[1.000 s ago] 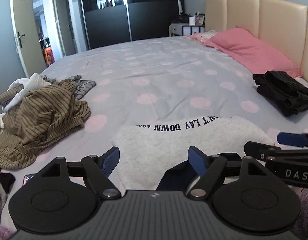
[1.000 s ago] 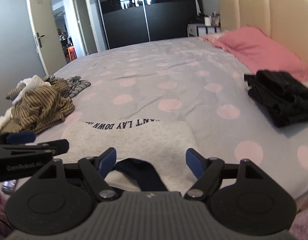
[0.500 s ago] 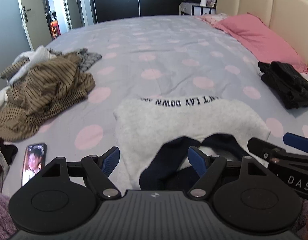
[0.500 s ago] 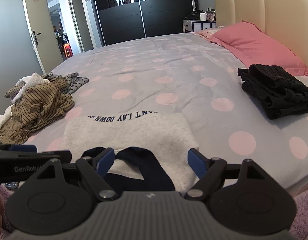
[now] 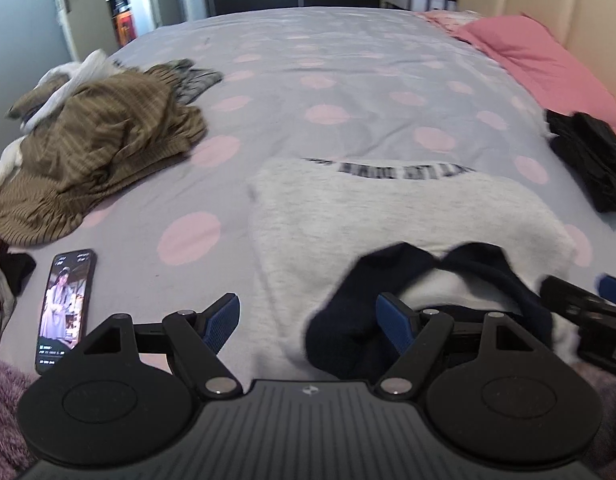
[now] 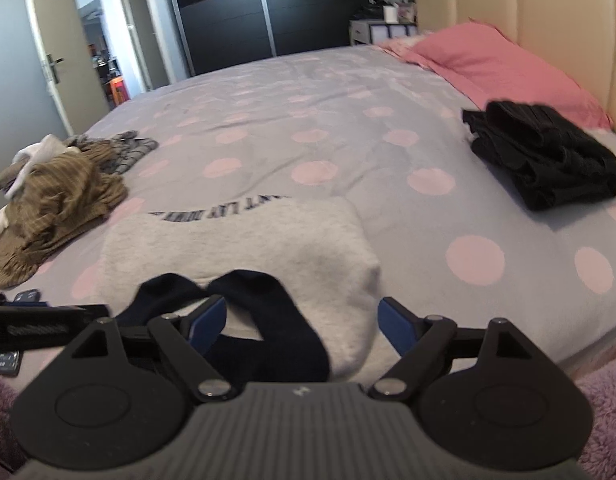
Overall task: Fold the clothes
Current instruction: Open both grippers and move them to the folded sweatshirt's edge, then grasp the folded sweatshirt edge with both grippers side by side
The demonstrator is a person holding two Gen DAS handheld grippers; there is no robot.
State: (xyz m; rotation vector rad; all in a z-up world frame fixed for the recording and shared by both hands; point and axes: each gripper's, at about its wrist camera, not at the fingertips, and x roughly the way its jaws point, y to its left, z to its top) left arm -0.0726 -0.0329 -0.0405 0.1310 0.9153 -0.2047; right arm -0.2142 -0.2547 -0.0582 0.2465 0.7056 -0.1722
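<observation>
A folded grey sweatshirt (image 5: 388, 208) (image 6: 236, 248) with dark lettering along its far edge lies at the near edge of the bed. Its navy collar (image 5: 392, 268) (image 6: 268, 292) lies on top at the near side. My left gripper (image 5: 308, 318) hangs open just above the sweatshirt's near left part, its right pad over the navy collar and its pads pressing on nothing. My right gripper (image 6: 300, 320) is open and its jaws are opening. The navy collar lies between them, untouched by the pads. Each gripper's finger shows at the edge of the other's view.
A heap of brown striped and white clothes (image 5: 100, 148) (image 6: 56, 196) lies at the left. A folded black garment (image 5: 588, 160) (image 6: 540, 160) sits at the right by a pink pillow (image 6: 488, 60). A lit phone (image 5: 66, 308) lies near the left corner.
The left gripper has tipped down and sunk toward the sweatshirt, bringing the navy collar and the phone into its view. The right gripper's jaws stand slightly wider.
</observation>
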